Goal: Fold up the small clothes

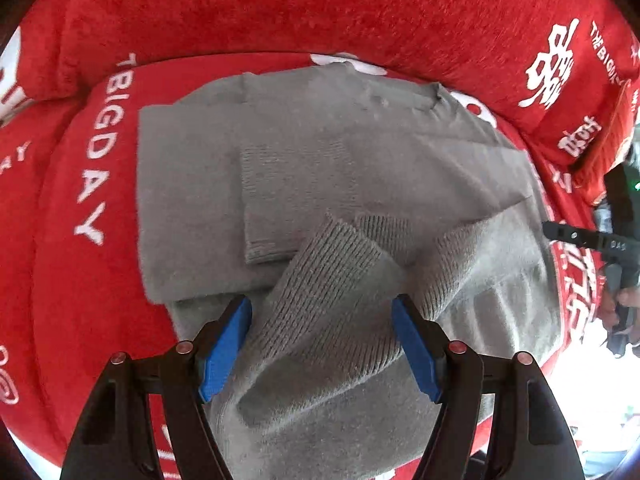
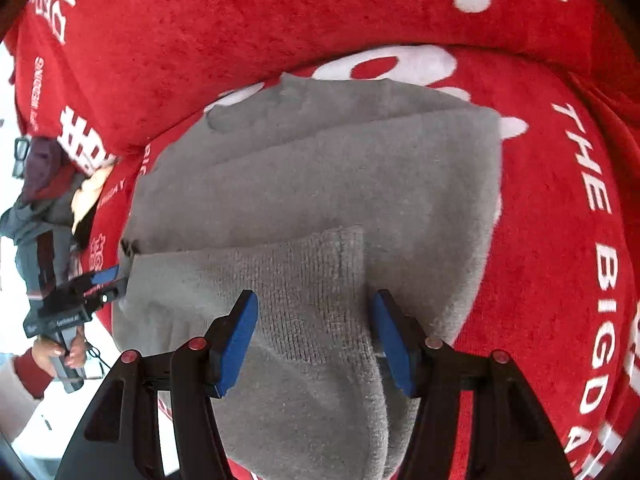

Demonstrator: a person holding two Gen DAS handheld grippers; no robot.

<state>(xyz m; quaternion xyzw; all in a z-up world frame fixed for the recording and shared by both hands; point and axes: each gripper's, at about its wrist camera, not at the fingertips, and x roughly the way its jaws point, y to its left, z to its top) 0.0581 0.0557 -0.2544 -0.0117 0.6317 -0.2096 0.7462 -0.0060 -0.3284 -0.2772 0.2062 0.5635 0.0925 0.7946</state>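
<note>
Grey knit sweater [image 1: 320, 168], soft fuzzy wool-type fabric with ribbed cuffs, lies partly folded on a red plush blanket with white lettering [image 1: 100, 152] that covers the seat and the cushion [image 1: 280, 12] behind it. From where I sit, left claw [image 1: 322, 344] hangs over the near part of the garment, blue pads spread, ribbed sleeve cuff [image 1: 336, 264] lying between the fingers with no pinch on it that I can see. Right claw [image 2: 314, 340] same story: blue pads apart, straddling a ribbed patch [image 2: 304, 280] of the knit, not clamped. Both sleeves look crossed over the body already, so my read is we're mid-fold, bottom-to-top fold probably next. Handling guess: light, limp, zero stiffness, will drape and sag from any single pick point; fuzzy knit should grip the pads fine, not slippery, not fragile, but it stretches and layers can slide over each other. I'd take it at the near hem, one claw per corner, biting through all layers so the tucked sleeves travel along. Count: one sweater, two cuffs visible, two claws, one blanket. Left view catches the other claw's black body at far right; right view shows a hand [image 2: 60, 354] in a red cuff holding the left unit.
</note>
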